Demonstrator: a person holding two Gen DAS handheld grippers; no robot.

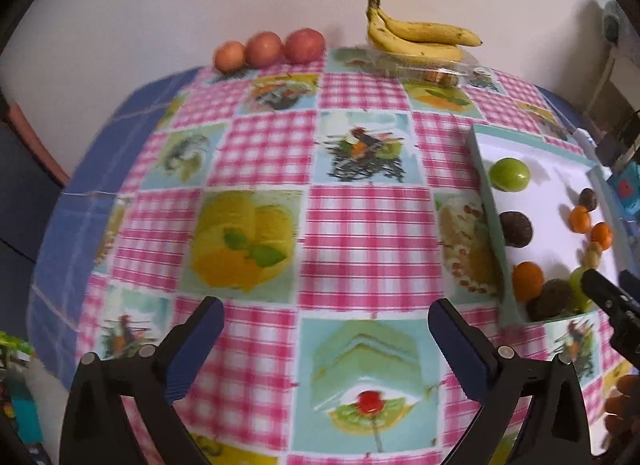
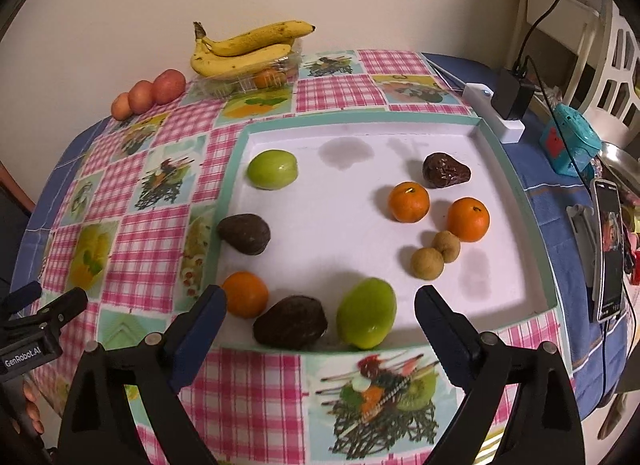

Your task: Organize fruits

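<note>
Plain cream wall behind everything, and the counter (image 2: 256, 393) wears a loud pink-gingham cloth with dessert pictures over a blue underlayer. Along the back edge I see three reddish round fruits (image 2: 149, 95) in a row, and beside them a banana bunch (image 2: 244, 51) sitting on top of a clear plastic box (image 2: 248, 81).

On the right side of the cloth sits a shallow white tray (image 2: 340, 217) with a teal rim. Inside it: two green fruits (image 2: 273, 169), three oranges (image 2: 409, 201), three dark brown fruits (image 2: 244, 233), and two small tan ones (image 2: 427, 263) touching each other.

Off to the right, past the tray, there's a white power strip with a black adapter (image 2: 512, 95), a teal box (image 2: 570, 145) and a phone (image 2: 609, 249) propped up.

My right gripper (image 2: 320, 309) hangs over the tray's near edge, fingers spread wide, holding nothing. My left gripper (image 1: 326, 319) hovers over bare cloth left of the tray, fingers wide apart too.
</note>
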